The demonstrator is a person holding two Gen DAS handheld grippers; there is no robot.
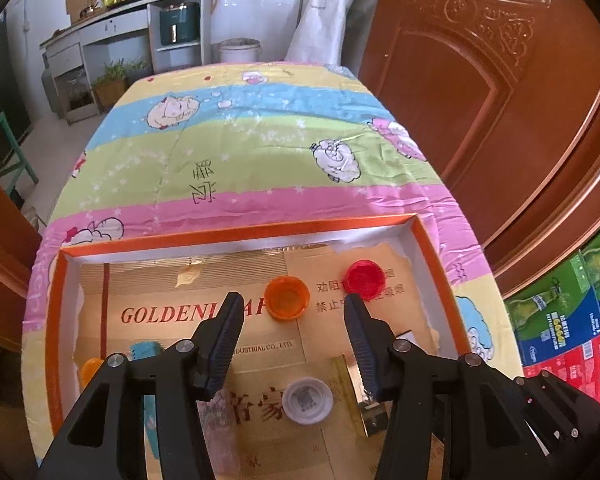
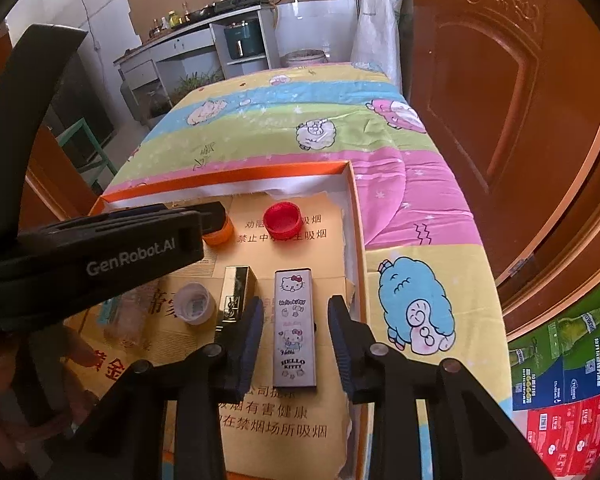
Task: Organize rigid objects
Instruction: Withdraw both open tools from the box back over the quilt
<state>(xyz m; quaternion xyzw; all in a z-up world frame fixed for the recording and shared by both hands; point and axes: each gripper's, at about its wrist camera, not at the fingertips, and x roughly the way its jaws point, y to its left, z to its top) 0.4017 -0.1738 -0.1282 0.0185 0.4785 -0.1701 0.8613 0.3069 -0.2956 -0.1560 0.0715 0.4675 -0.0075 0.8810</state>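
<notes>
right claw (image 2: 296,320) stands apart astride the flat hello kitty case (image 2: 294,326) in the orange-rimmed tray (image 2: 356,216), pads not touching. left claw (image 1: 294,312) stands apart and empty near the orange plastic cap (image 1: 287,297); red plastic cap (image 1: 365,277) farther right.

Bare cardboard lies between the orange cap (image 1: 287,297) and white cap (image 1: 307,400); the tray's orange wall (image 1: 436,264) hems the right.
</notes>
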